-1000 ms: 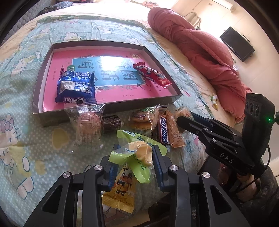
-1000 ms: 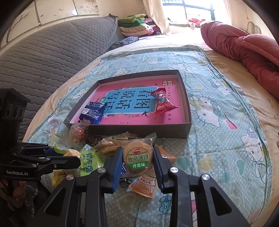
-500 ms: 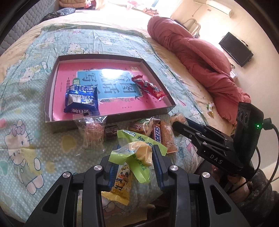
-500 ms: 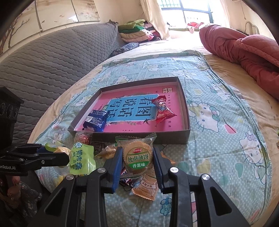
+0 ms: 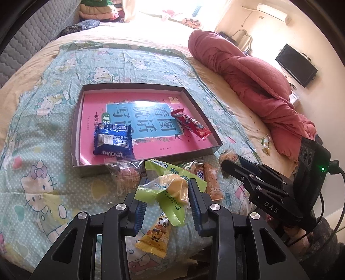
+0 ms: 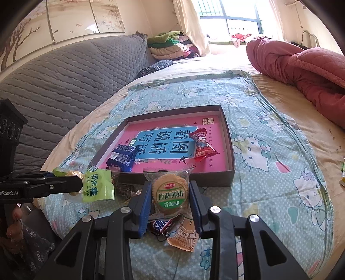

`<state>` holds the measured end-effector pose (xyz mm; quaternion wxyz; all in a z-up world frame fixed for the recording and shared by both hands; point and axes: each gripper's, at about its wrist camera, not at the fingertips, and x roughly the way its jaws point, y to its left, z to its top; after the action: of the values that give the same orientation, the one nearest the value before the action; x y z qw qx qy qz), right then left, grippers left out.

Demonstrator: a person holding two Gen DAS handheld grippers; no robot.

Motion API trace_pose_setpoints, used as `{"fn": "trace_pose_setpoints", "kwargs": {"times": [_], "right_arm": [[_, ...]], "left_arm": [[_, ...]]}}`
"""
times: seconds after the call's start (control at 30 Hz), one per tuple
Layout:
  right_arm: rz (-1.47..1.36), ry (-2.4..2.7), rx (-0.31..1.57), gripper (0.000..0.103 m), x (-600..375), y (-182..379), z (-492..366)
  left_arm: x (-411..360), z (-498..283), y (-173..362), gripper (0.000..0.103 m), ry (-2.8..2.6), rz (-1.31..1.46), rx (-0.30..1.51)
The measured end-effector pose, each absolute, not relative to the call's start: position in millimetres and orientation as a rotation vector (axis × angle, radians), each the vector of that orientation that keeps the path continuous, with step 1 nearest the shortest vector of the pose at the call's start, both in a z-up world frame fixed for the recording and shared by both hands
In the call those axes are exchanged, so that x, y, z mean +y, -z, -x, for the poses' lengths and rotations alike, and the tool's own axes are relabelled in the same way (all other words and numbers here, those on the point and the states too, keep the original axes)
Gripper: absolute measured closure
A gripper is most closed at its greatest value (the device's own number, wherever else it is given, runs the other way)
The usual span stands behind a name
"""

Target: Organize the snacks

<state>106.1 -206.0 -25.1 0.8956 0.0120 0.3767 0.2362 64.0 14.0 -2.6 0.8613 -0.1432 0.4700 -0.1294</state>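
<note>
Above bedspread | left fingers [image 5: 167, 201] pinch crinkly green packet [image 5: 172, 189] | right fingers [image 6: 170, 204] clamp round cracker pack [image 6: 169, 192]

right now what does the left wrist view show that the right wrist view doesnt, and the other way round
Only the left wrist view: a wall-mounted TV and a yellow snack packet below the left gripper.
Only the right wrist view: the window and folded clothes.
Both: the box holding a blue packet and a red packet, the left gripper shut on a green packet, the right gripper shut on a round cracker pack.
</note>
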Motion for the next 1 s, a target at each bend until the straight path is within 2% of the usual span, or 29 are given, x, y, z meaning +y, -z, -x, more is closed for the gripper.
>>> {"fn": "trace_pose_setpoints", "kwargs": {"times": [1.0], "right_arm": [[0.017,-0.5,0.655,0.069,-173,9,-123]], "left_arm": [[42,-97,-4,0.066,0.112,0.308,0.908]]}}
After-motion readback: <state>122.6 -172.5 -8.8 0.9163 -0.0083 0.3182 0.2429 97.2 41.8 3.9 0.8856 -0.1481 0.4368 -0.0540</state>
